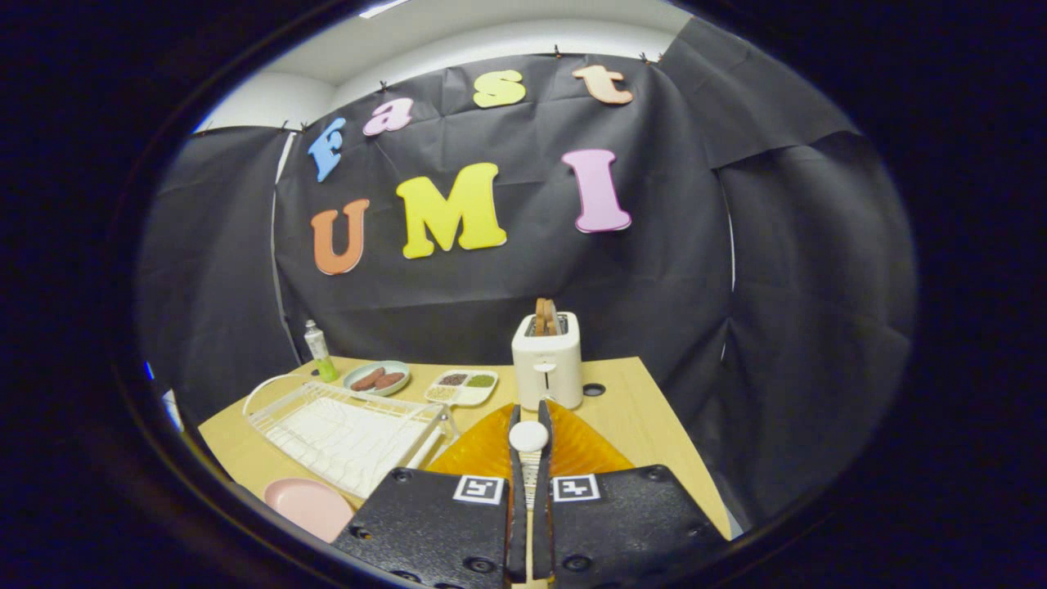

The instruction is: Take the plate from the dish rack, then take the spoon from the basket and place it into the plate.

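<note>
the white spoon [528, 436] is held in the nearly closed tongs [529, 442] above the orange basket [483, 450]; next, carriage to the pink plate [309, 505] on the tabletop [638, 409] is called for.

My gripper [529, 438] sits with its two fingers [515, 458] drawn nearly together, only a thin gap between them. They pinch the white spoon [528, 435], whose rounded end stands up between the fingertips. Both fingers press on it from either side. The gripper points forward and level, held up above the table.
</note>
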